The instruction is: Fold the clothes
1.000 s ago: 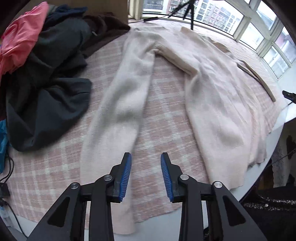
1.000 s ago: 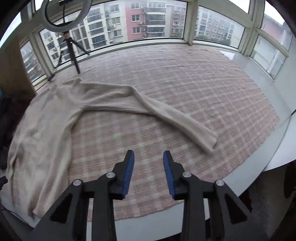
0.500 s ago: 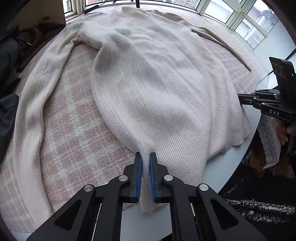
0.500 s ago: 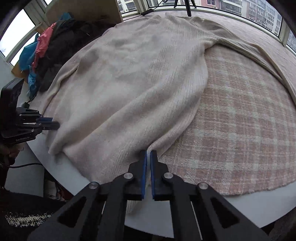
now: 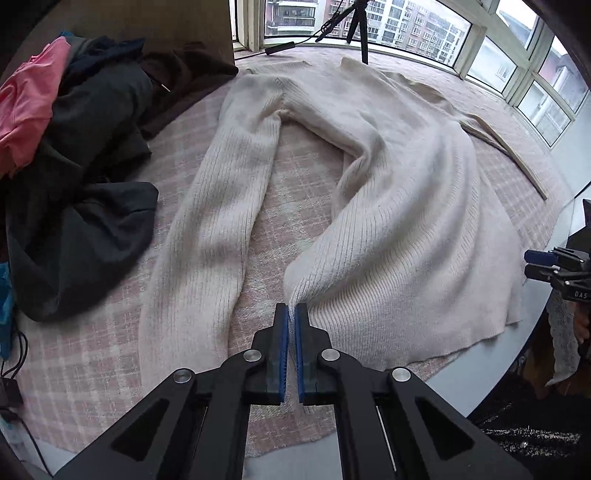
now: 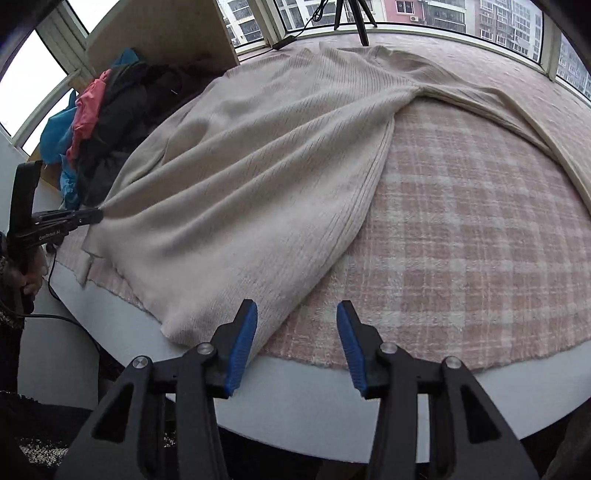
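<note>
A cream knit sweater (image 5: 399, 192) lies spread on the pink plaid cloth (image 5: 92, 354), its left sleeve (image 5: 207, 236) stretched toward me. My left gripper (image 5: 291, 314) is shut on the sweater's left hem corner and pulls it taut; it also shows in the right wrist view (image 6: 92, 216), pinching the fabric. My right gripper (image 6: 295, 321) is open and empty just in front of the sweater's right hem (image 6: 229, 295), at the table's front edge. It shows in the left wrist view (image 5: 543, 262) at the far right.
A pile of dark, pink and blue clothes (image 5: 74, 155) lies at the left. A tripod (image 5: 354, 22) stands by the windows at the back. The white table edge (image 6: 314, 398) runs under the plaid cloth (image 6: 461, 266).
My right gripper has let go of the hem and opened. My left gripper stays shut on the hem corner and has drawn it back, stretching the sweater.
</note>
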Action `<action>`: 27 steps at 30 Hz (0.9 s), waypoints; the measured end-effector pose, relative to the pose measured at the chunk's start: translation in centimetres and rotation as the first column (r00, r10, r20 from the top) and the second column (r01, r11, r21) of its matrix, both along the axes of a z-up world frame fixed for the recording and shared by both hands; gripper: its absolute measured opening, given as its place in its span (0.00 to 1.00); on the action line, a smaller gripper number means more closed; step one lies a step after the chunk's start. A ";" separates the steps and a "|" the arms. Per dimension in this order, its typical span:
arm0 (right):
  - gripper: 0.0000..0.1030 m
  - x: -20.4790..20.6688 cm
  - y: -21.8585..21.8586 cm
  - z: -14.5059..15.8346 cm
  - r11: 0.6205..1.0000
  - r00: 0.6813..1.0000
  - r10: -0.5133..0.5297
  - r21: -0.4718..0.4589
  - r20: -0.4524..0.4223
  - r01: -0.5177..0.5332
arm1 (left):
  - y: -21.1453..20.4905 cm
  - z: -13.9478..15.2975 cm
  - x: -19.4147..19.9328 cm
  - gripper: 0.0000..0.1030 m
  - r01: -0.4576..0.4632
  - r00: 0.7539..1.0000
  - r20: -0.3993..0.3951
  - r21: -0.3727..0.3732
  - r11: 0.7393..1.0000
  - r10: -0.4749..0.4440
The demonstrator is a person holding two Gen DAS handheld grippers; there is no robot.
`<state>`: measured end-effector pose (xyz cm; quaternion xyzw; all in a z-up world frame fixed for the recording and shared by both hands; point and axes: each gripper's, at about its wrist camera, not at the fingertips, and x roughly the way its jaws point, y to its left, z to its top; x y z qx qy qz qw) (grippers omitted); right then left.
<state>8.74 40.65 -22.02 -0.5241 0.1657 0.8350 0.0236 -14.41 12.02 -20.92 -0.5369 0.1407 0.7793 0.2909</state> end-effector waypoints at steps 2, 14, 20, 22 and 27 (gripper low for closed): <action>0.43 -0.6 -1.2 -1.1 1.000 1.000 0.022 0.021 0.004 -0.022 | 0.2 -0.1 -0.5 0.03 0.002 1.000 0.010 0.009 1.000 -0.002; 0.04 5.6 4.6 12.2 0.988 0.986 -0.003 0.150 -0.165 0.028 | 4.2 3.8 5.1 0.07 0.239 0.967 0.070 0.091 0.967 -0.245; 0.21 4.9 8.4 11.5 0.971 1.000 -0.016 0.240 -0.014 0.019 | 4.4 4.2 0.1 0.09 0.193 0.981 -0.013 -0.031 0.981 -0.193; 0.25 3.3 10.5 12.3 0.977 0.996 -0.037 0.207 -0.079 0.053 | 4.2 4.3 -4.0 0.22 0.137 0.988 -0.068 -0.068 0.988 -0.142; 0.43 -5.9 15.9 12.1 0.963 0.987 -0.045 0.256 -0.155 0.084 | 5.9 2.8 -13.6 0.32 0.035 0.996 -0.078 -0.079 0.996 -0.041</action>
